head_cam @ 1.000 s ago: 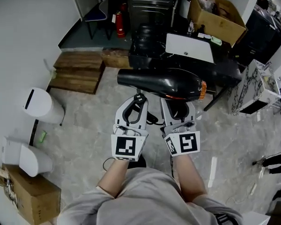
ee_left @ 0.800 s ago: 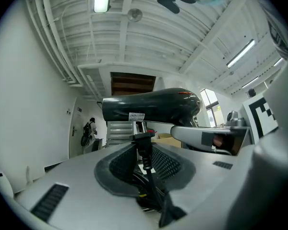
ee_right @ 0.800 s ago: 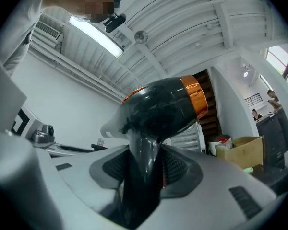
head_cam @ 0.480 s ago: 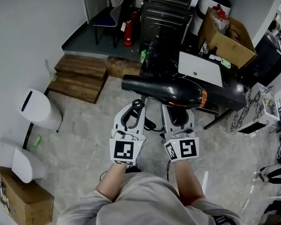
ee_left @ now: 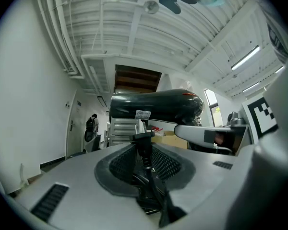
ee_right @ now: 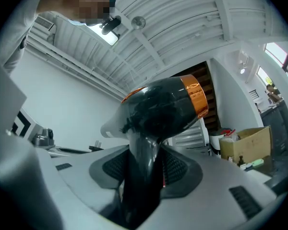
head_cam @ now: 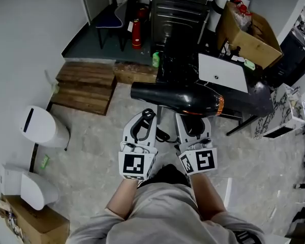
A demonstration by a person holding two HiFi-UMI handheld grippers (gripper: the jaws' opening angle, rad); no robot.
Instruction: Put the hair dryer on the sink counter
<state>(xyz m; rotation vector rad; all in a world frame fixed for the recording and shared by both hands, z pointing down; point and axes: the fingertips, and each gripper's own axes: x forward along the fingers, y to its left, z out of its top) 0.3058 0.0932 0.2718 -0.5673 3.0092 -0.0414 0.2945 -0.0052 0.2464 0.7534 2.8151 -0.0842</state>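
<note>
Hair dryer (head_cam: 178, 96) handle swallowed by right gripper (head_cam: 194, 121) at head view centre, cord (ee_left: 145, 150) lost low between left gripper (head_cam: 145, 117) jaws, cardboard box (head_cam: 33, 225) cropped at lower left corner

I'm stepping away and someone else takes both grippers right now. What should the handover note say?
Left gripper: shut on the cord, just under the dryer.
Right gripper: shut on the handle of the hair dryer; the barrel lies level, held in the air near a cluttered black table.
Done: dryer picked up, held by both grippers.
Left: reach the sink counter, which I cannot pick out in these views, set the dryer on it, then open both grippers.
</note>
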